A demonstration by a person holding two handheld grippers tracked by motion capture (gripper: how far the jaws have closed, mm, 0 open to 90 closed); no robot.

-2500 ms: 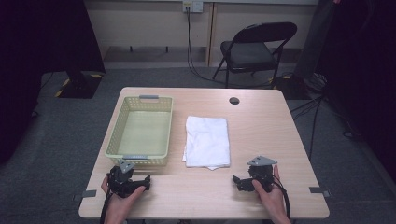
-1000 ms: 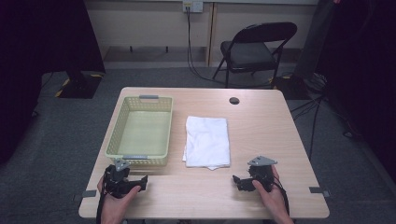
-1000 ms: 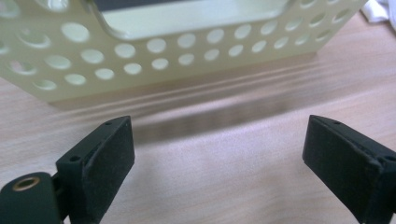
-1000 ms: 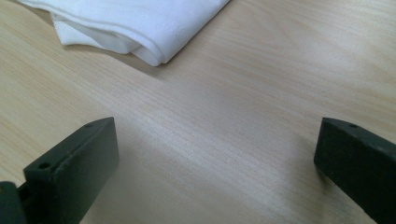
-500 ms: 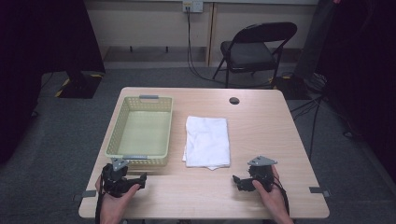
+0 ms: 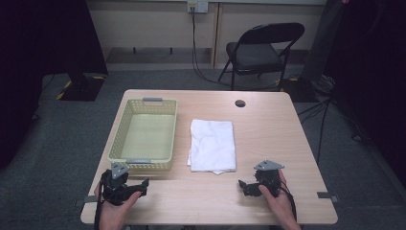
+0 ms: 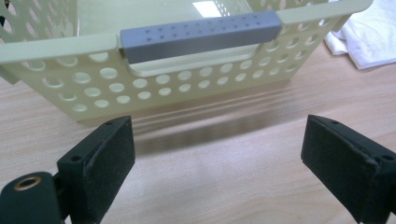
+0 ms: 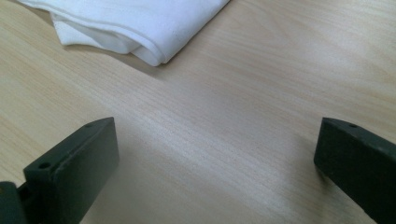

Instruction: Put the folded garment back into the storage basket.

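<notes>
A folded white towel (image 6: pixel 212 145) lies flat in the middle of the wooden table (image 6: pixel 268 139). Left of it stands an empty pale yellow perforated basket (image 6: pixel 144 136) with grey handles. My left gripper (image 6: pixel 136 184) rests near the table's front left edge, just before the basket's near wall (image 7: pixel 187 79); its jaws stand wide open with bare wood between them. My right gripper (image 6: pixel 245 186) rests at the front right, open too, a short way from the towel's near corner (image 8: pixel 149 53). Nothing sits between either pair of jaws.
A small dark round hole (image 6: pixel 240 103) marks the table's far side. Beyond the table stands a black folding chair (image 6: pixel 261 50), with cables on the grey floor (image 6: pixel 335 120) to the right. The basket's grey near handle (image 7: pixel 201 35) faces my left gripper.
My left gripper has drifted slightly left and back toward the table's front edge. The right gripper, towel and basket have not moved.
</notes>
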